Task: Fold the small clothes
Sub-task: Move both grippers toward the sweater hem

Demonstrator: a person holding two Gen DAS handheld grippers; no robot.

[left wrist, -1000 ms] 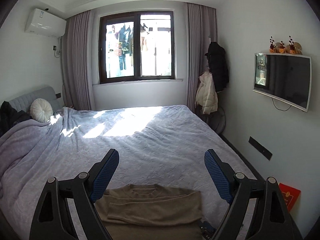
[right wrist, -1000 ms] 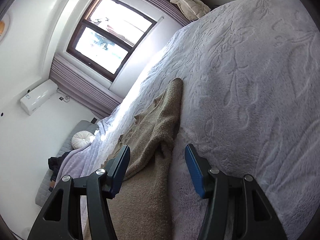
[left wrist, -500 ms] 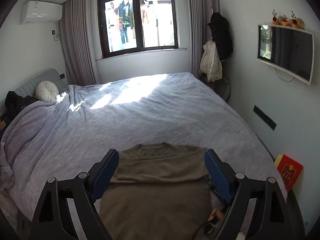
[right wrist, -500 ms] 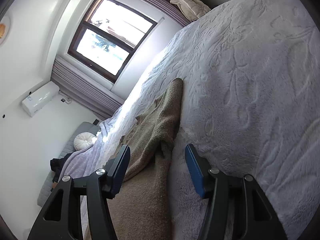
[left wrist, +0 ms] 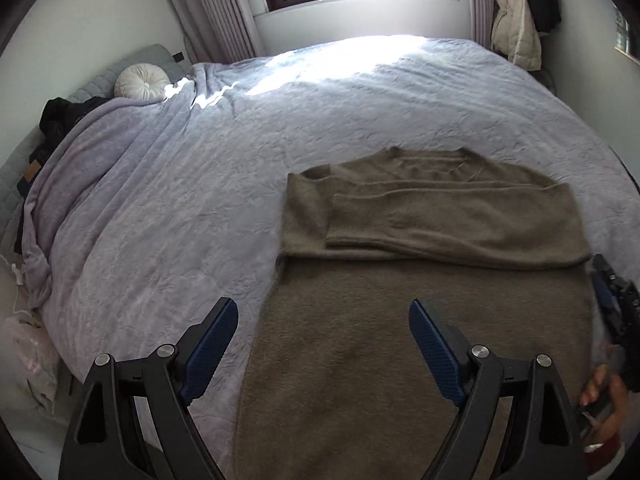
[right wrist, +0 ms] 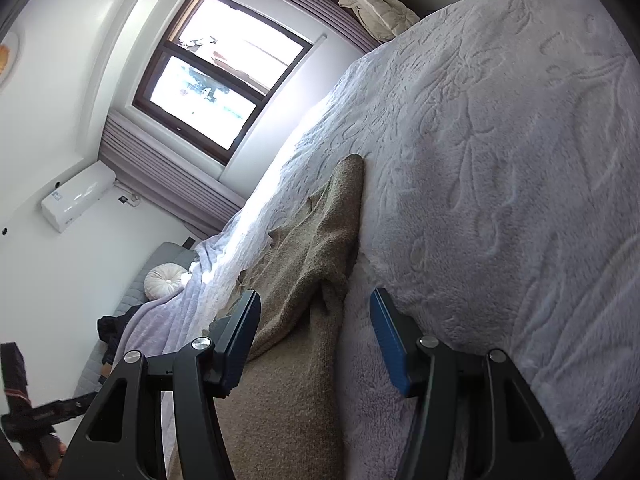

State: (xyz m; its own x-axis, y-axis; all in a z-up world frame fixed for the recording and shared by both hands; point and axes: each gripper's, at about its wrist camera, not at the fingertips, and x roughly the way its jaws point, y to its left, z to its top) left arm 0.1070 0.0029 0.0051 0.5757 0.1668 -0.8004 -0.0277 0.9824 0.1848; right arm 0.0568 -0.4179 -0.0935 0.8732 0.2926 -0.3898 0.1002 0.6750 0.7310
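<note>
A brown knit sweater (left wrist: 432, 280) lies flat on the lavender bed (left wrist: 200, 200), neck toward the window, both sleeves folded across its chest. My left gripper (left wrist: 324, 344) is open and empty, held above the sweater's lower left part. My right gripper (right wrist: 314, 332) is open and empty, low by the sweater's right edge (right wrist: 320, 256). It also shows at the right edge of the left wrist view (left wrist: 616, 312), with the hand holding it.
A round white cushion (left wrist: 142, 82) and dark clothes (left wrist: 60, 116) lie at the bed's head. Jackets (left wrist: 516, 36) hang at the far right corner. The window (right wrist: 224, 80) and air conditioner (right wrist: 78, 196) are on the far walls.
My left gripper has risen and tilted down, so the whole sweater now shows below it. My right gripper has stayed nearly still.
</note>
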